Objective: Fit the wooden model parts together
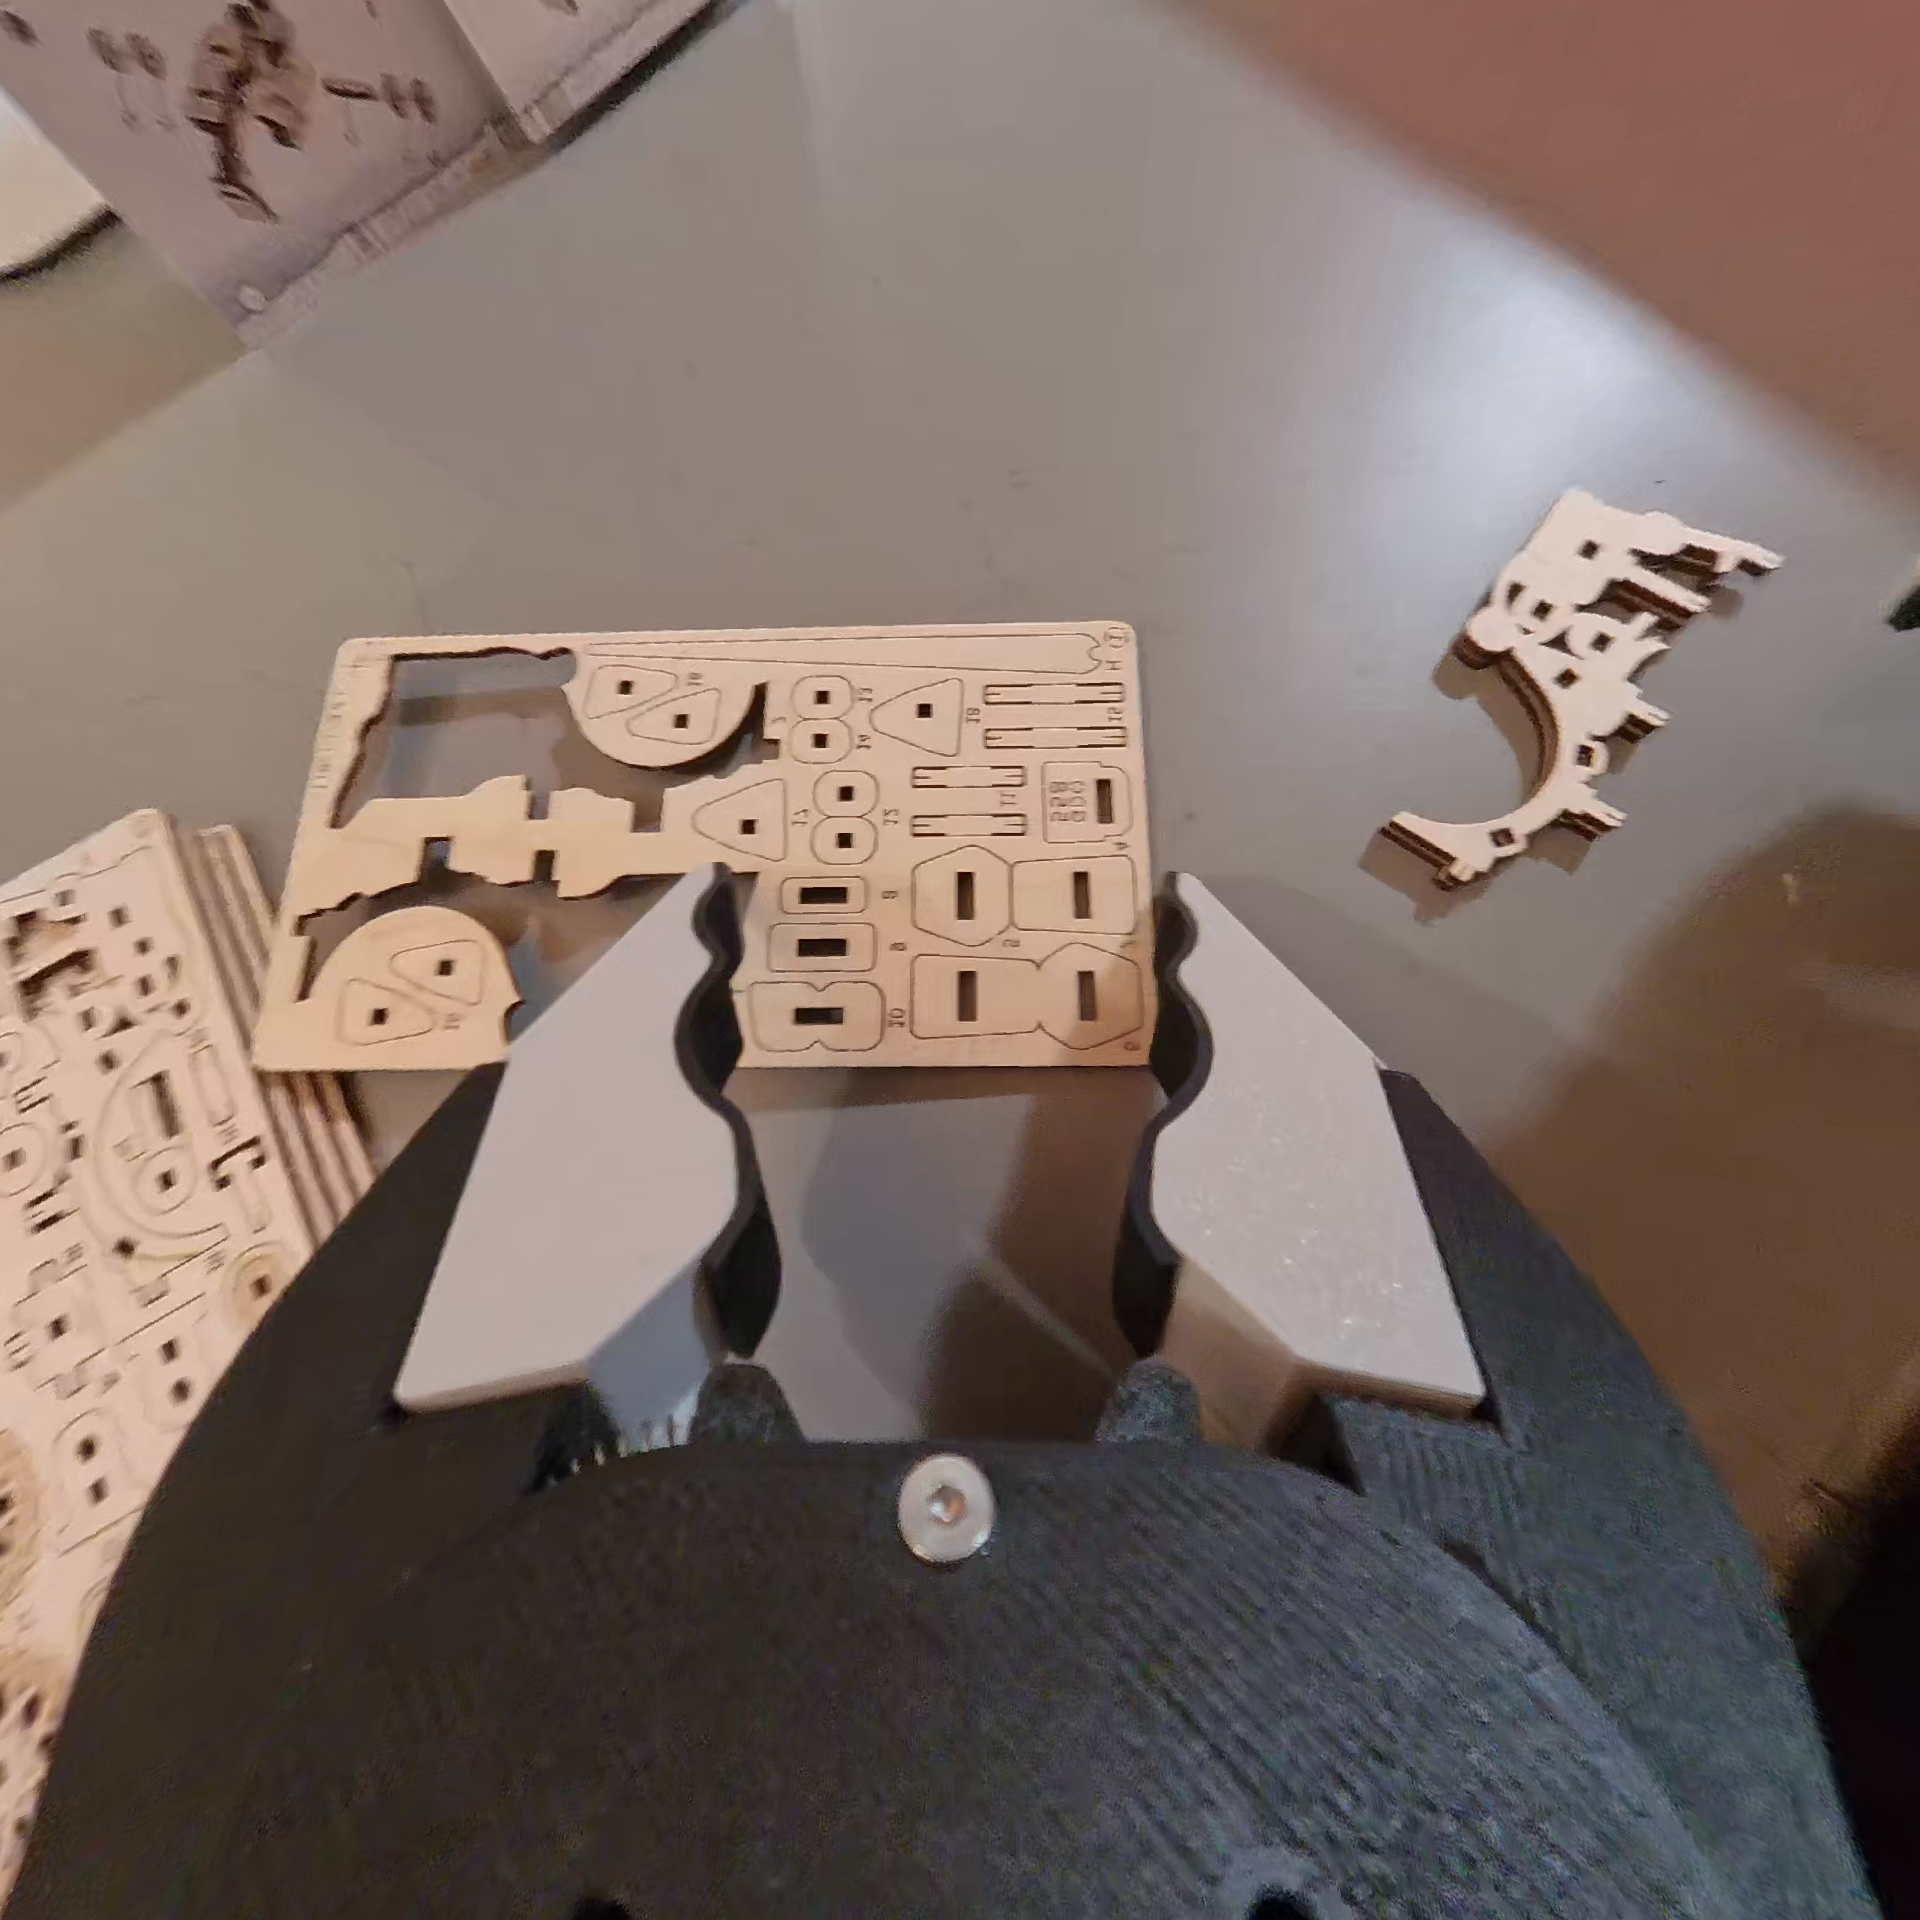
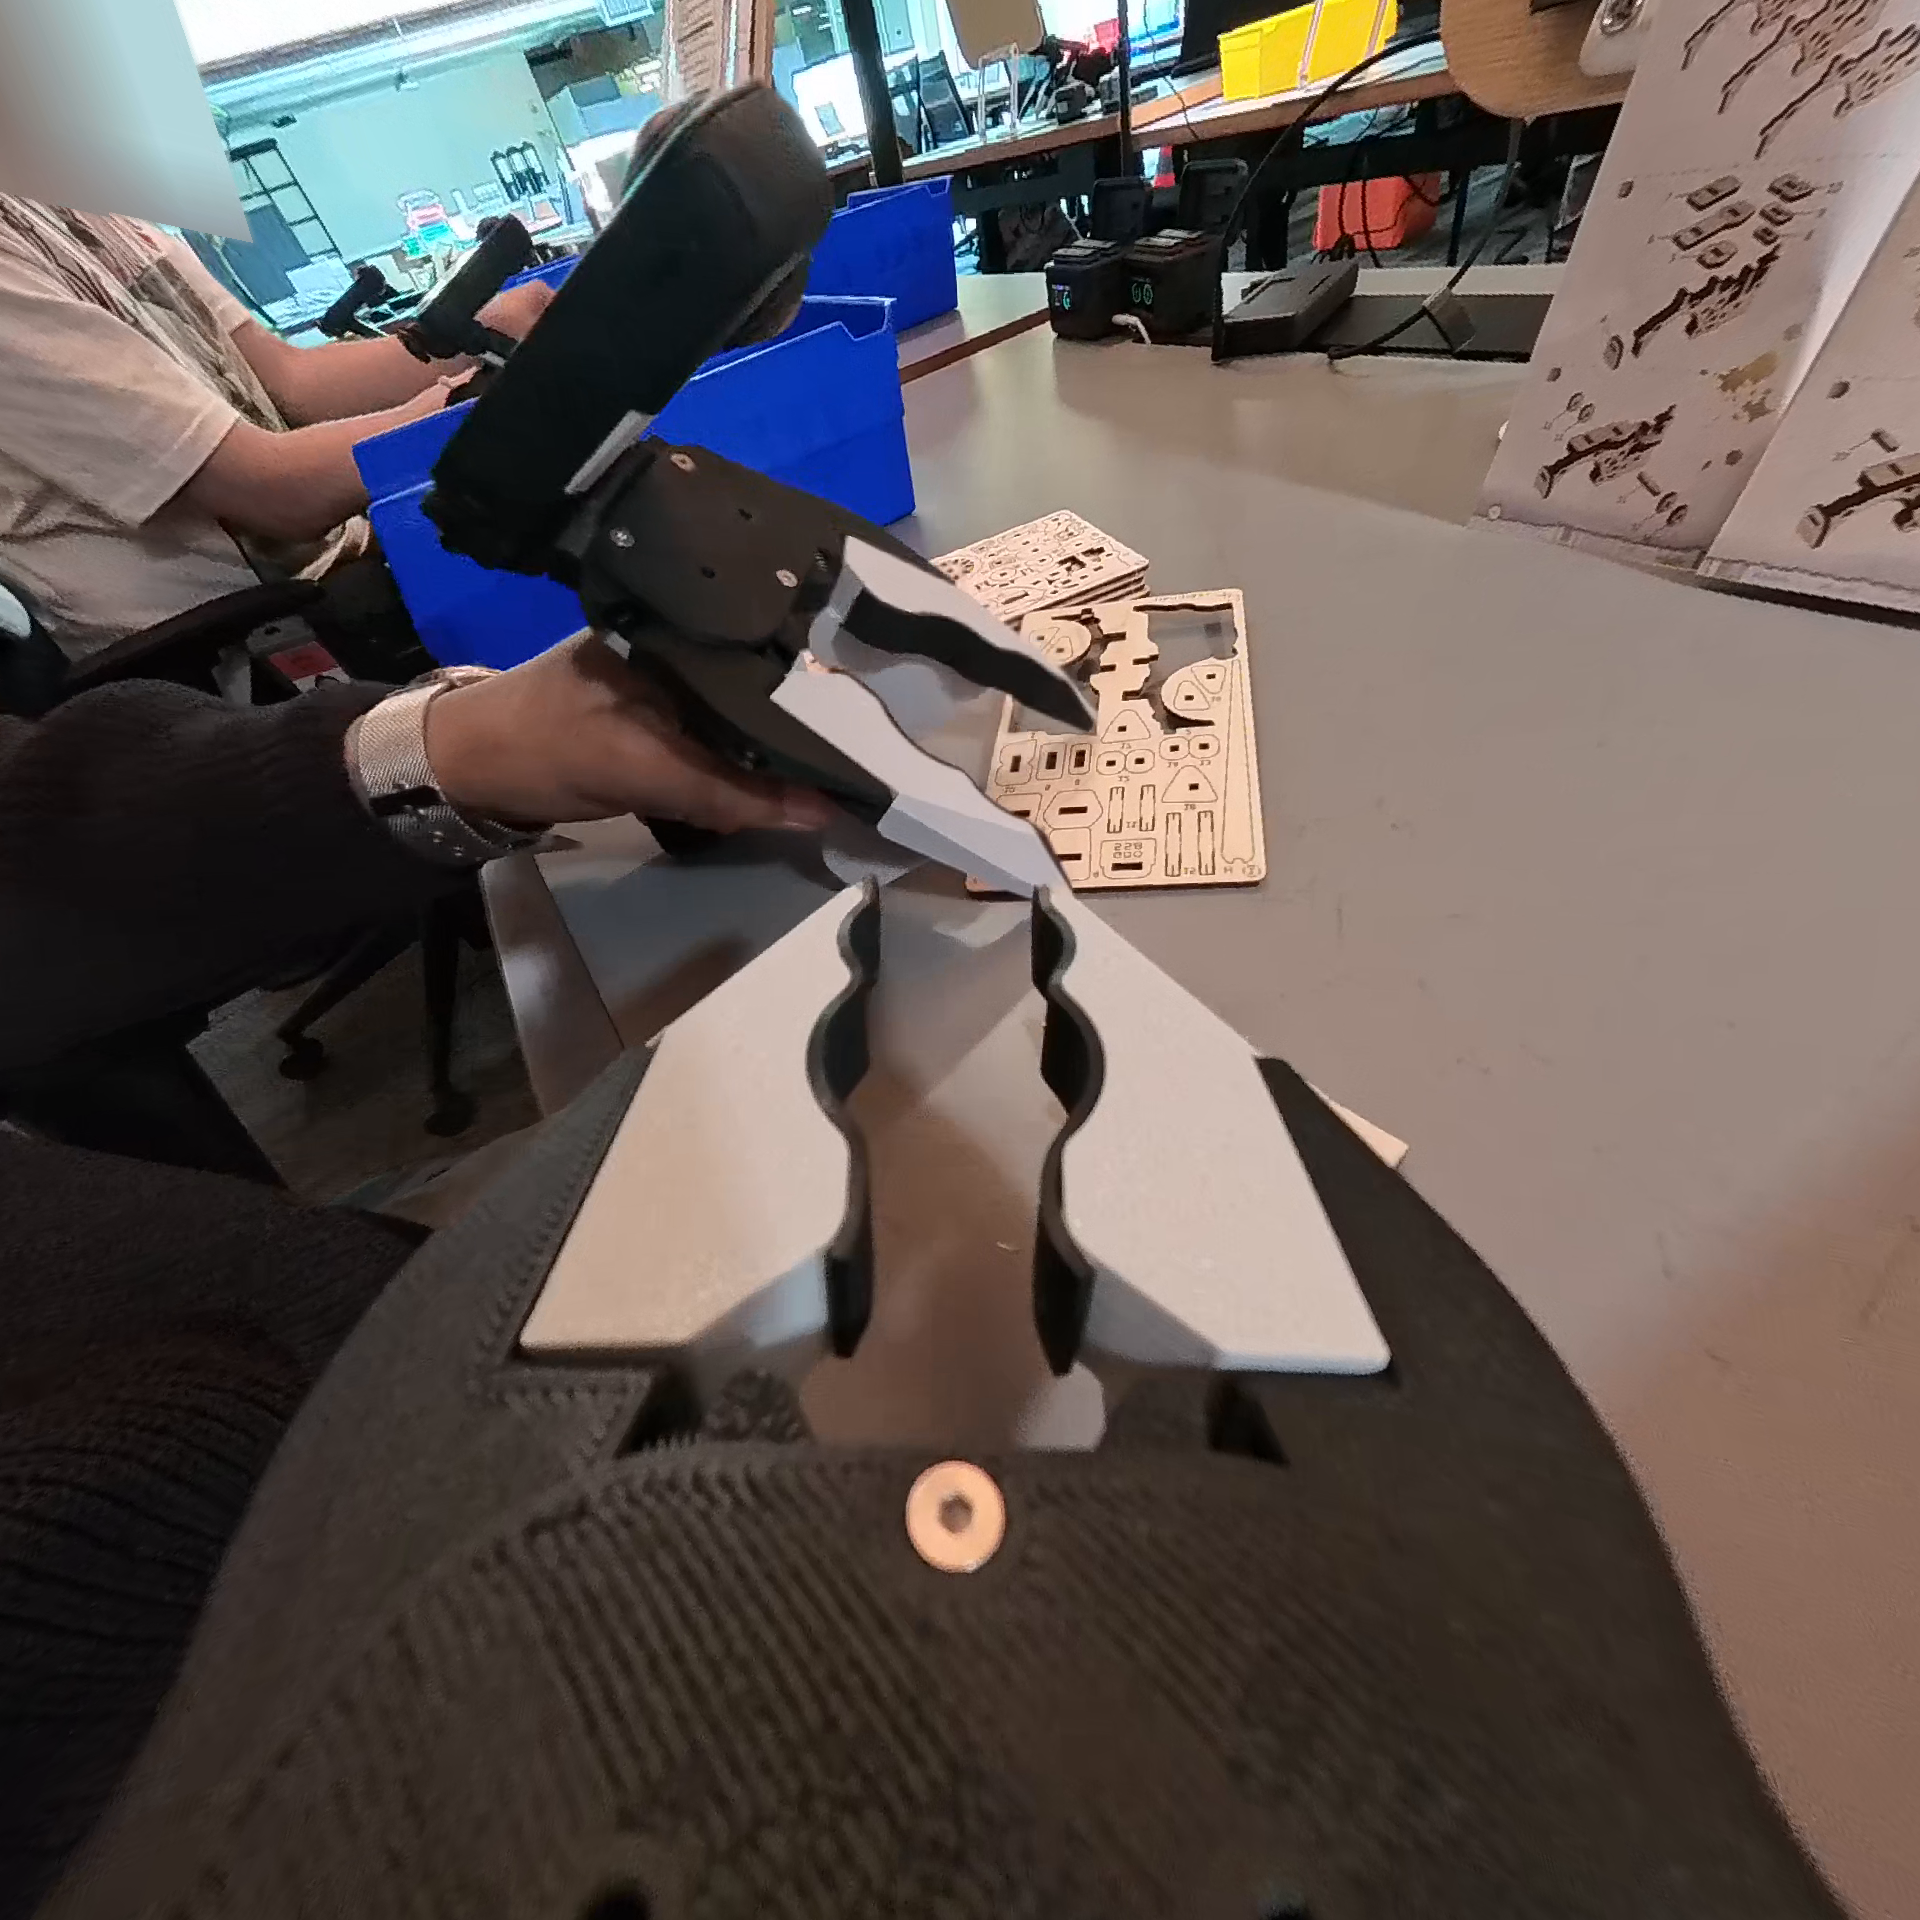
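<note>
A laser-cut wooden parts sheet lies flat on the grey table, with some shapes punched out of its left half. My left gripper hangs open and empty over the sheet's near right corner. A partly built curved wooden piece lies on the table to the right. In the right wrist view my right gripper is open and empty, low over the table's near edge. Beyond it, the left gripper is held by a hand above the same sheet.
A stack of further wooden sheets lies at the left, also seen behind the sheet. Printed instruction pages stand at the back right. Blue bins and another person are at the left, past the table edge. Between my right fingertips and the partly built curved wooden piece there is roughly 7 centimetres.
</note>
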`<state>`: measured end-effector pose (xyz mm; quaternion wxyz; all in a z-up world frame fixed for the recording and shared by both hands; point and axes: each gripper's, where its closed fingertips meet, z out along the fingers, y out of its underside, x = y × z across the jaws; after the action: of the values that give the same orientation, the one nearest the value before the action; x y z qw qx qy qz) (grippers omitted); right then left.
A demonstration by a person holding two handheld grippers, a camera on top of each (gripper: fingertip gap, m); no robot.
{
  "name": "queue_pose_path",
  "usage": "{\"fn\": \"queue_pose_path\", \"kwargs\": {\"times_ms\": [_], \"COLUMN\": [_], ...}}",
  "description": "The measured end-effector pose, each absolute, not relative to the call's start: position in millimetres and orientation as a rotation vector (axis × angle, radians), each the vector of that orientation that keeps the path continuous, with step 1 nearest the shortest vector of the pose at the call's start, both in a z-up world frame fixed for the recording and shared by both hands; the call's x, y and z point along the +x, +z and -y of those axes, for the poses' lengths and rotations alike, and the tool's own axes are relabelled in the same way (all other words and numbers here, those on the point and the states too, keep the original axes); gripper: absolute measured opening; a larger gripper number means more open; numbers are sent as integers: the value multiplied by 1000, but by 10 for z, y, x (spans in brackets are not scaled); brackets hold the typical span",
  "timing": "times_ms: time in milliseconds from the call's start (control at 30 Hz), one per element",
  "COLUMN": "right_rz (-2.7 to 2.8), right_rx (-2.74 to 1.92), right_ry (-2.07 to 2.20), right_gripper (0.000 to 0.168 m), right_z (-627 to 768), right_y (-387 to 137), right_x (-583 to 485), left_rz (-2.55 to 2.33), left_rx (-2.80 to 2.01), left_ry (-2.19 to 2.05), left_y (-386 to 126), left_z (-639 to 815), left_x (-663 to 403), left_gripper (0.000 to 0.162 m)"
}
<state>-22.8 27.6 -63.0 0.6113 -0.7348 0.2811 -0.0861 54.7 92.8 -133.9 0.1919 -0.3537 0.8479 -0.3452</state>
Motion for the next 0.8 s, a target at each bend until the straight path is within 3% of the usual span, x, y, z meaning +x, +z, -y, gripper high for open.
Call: {"fn": "queue_pose_path", "kwargs": {"times_ms": [167,333,400,600,800], "right_rz": [-645,-647,-645,-649,-666], "right_rx": [-1702,-1693,-1696,-1694,-1685], "right_ry": [-202,-198,-196,-185,-167], "right_gripper": [28,28,28,28,28], "right_z": [-283,-270,-271,-269,-253], "right_y": [-637,-627,-630,-632,-633], "right_x": [-232,-233,-236,-233,-215], "left_rz": [-2452,-2574,-2576,-2553,-2409], "left_rx": [-980,-767,-729,-752,-996], "left_ry": [-1035,-1094,-1088,-1078,-1028], "left_y": [-1346,-1338,-1333,-1332,-1320], "left_z": [-881,-825,-860,-904,-1049], "left_x": [583,454,433,404,547], "left_gripper": [73,46,46,48,82]}}
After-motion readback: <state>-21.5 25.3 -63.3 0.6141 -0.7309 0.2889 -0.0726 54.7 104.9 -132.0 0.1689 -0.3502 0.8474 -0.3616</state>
